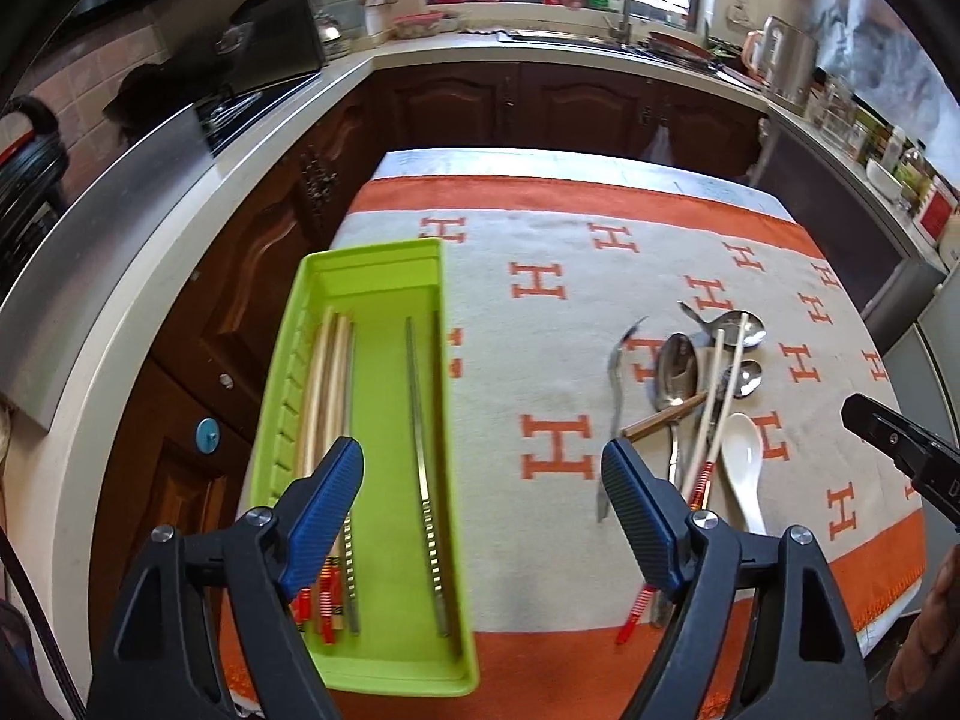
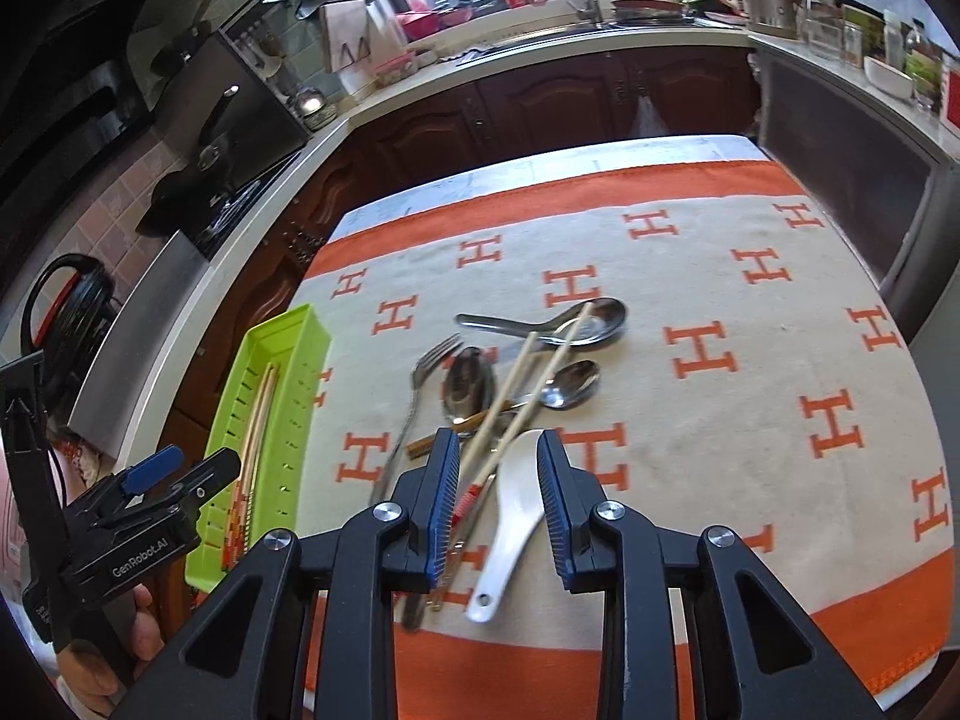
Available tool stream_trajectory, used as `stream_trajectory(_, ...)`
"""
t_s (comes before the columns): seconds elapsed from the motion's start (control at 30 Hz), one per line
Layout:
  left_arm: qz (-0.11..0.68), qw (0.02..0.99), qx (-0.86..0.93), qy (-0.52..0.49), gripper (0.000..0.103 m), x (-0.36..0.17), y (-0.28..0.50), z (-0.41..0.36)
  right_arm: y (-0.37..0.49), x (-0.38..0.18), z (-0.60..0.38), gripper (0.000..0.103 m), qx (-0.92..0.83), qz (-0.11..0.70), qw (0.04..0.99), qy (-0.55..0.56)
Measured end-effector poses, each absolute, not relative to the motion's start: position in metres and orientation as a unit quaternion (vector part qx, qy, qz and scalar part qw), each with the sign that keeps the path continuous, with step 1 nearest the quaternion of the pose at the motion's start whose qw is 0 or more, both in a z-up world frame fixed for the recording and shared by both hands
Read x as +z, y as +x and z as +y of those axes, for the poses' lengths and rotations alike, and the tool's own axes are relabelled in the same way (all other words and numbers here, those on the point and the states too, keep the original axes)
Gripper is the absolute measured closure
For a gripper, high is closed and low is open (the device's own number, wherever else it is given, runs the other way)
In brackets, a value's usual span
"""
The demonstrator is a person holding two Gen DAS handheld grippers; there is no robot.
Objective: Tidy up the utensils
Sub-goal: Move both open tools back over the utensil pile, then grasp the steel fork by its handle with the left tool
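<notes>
Left gripper [image 1: 483, 471] spread wide, empty, above lime-green plastic tray [image 1: 288, 360] at left table edge. Tray holds pale wooden chopsticks [image 1: 324, 384] along left side, metal chopsticks [image 1: 420, 432] on right. Right gripper [image 2: 498, 450] partly open, gripping nothing, fingers either side of white ceramic spoon [image 2: 510, 516]. Loose pile on orange-and-cream H-patterned cloth [image 2: 750, 420]: steel spoons [image 2: 468, 384], fork [image 2: 420, 384], red-handled chopsticks [image 2: 522, 384] crossing over them.

Table, covered by orange-and-cream H-patterned cloth [image 1: 558, 276]. On cloth: green tray [image 1: 384, 264] at left edge; loose pile of fork [image 2: 420, 384], metal spoons [image 2: 576, 324], chopsticks [image 2: 516, 378], white ceramic spoon [image 2: 510, 510].
</notes>
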State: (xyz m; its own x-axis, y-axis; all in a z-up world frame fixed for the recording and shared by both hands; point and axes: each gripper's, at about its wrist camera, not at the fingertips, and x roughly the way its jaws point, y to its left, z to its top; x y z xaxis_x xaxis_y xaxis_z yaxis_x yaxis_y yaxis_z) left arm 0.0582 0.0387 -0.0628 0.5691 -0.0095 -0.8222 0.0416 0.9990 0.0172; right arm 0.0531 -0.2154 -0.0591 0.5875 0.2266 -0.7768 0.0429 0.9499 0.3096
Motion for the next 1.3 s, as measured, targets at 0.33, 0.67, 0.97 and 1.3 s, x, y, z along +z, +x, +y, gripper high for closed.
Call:
stream_trajectory(0.33,0.488,0.869,-0.066,0.041,0.023,-0.088,0.073,-0.004,0.061,-0.090,-0.251,0.076,0.027,0.466,0.868,0.171)
stream_trajectory(0.67,0.510,0.856,-0.078,0.018,0.027,-0.116,0.110,-0.019,0.071,-0.125,-0.256,0.076,0.027,0.490,0.853,0.178)
stream_trajectory(0.97,0.531,0.845,-0.068,0.016,0.057,-0.146,0.158,-0.036,0.083,-0.139,-0.268,0.076,0.023,0.493,0.850,0.185)
stream_trajectory(1.3,0.521,0.851,-0.050,0.027,0.086,-0.163,0.177,-0.043,0.094,-0.155,-0.278,0.076,0.029,0.499,0.843,0.199)
